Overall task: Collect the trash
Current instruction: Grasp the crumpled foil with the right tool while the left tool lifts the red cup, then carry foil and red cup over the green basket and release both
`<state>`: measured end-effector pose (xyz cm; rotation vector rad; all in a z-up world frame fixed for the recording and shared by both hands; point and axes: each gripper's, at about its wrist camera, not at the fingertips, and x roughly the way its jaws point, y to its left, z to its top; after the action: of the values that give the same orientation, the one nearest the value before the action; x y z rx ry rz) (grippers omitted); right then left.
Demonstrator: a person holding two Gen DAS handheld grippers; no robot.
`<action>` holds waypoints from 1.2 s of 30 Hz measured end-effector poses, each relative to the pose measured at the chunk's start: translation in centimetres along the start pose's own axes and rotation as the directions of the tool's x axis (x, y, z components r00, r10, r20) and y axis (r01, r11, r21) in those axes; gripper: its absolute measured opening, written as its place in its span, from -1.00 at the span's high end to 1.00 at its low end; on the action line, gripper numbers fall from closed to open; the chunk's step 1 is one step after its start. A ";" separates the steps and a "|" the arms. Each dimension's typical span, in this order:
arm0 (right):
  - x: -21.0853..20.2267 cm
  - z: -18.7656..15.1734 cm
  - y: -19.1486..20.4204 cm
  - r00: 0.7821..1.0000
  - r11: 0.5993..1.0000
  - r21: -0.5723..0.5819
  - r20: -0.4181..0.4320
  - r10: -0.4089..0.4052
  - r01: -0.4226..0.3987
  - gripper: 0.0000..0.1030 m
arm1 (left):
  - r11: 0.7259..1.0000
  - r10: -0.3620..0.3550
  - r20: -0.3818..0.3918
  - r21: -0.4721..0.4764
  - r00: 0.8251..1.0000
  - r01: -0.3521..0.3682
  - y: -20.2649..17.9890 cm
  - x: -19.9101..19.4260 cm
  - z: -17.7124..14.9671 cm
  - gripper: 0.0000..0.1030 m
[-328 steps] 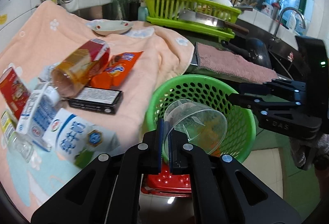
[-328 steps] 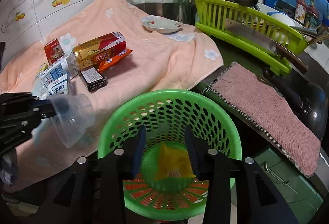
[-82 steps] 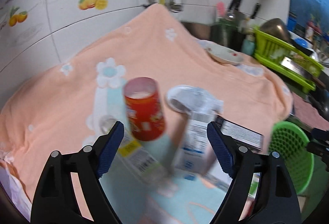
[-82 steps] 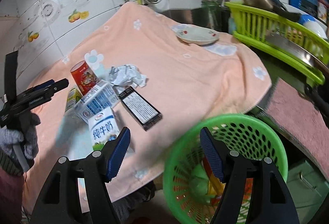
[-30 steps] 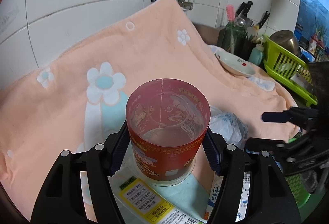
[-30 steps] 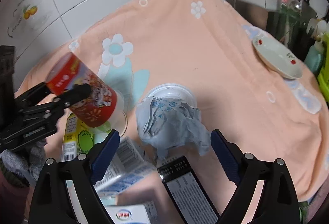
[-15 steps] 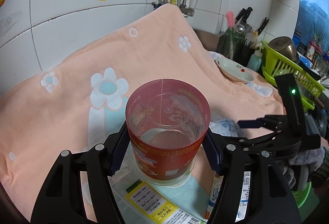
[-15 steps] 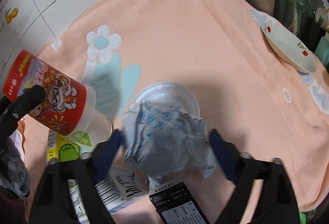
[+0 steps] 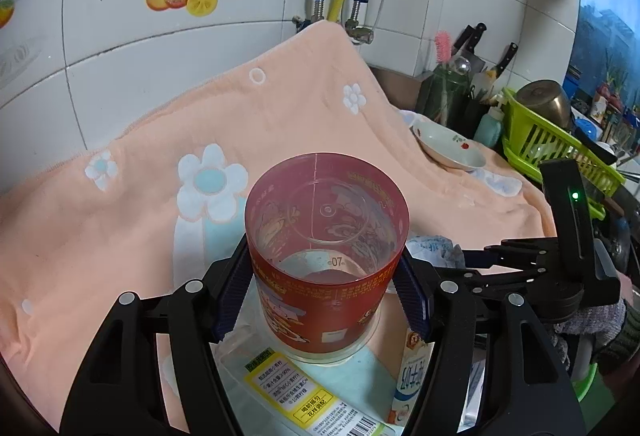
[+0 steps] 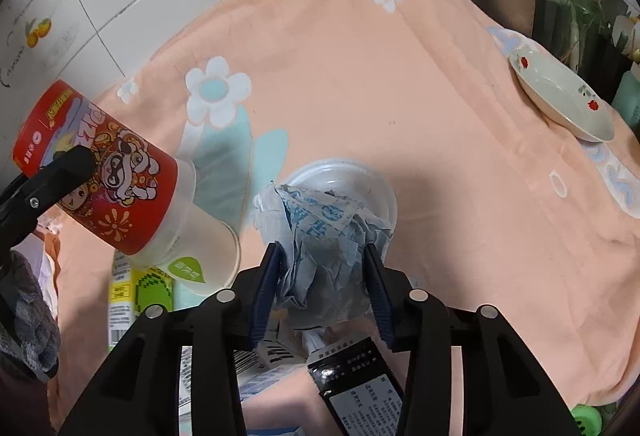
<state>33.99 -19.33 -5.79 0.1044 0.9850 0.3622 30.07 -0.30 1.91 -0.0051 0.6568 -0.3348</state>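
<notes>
Both jaws clamp trash: red cup (image 9: 326,256), crumpled wrapper (image 10: 324,248).

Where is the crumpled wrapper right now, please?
In the right wrist view the crumpled wrapper sits between the right gripper's pads, over the white lid, right of the red cup.

The red cup (image 9: 326,256) hid the inner faces of the left gripper's fingers (image 9: 232,290) at the frame's centre. At the bottom edge, the yellow-labelled packet (image 9: 296,394) and the milk carton (image 9: 412,376) were cut off. In the right wrist view, the crumpled wrapper (image 10: 320,244) covered part of the white lid (image 10: 352,176), the black box (image 10: 360,388) ran out of frame below, and the green basket (image 10: 586,419) showed only a sliver at lower right.
</notes>
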 end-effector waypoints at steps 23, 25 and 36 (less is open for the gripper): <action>-13.2 -3.0 0.6 0.979 1.000 0.014 0.203 -0.020 0.017 0.36 | 0.996 -0.075 0.110 0.049 0.991 0.070 -4.9 -8.3 1.1 -0.25; -14.6 -4.1 0.4 0.976 0.999 0.020 0.215 -0.044 0.041 0.36 | 0.995 -0.091 0.115 0.059 0.989 0.085 -6.0 -9.1 0.8 -0.25; -20.7 -11.8 -2.1 0.961 0.987 0.086 0.231 -0.151 0.134 0.31 | 0.971 -0.224 0.107 0.105 0.969 0.213 -12.6 -11.9 -2.2 -0.25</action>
<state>14.40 -29.38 3.54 0.1358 0.7633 0.1776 16.19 -8.34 8.66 -0.0088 0.5229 -0.5740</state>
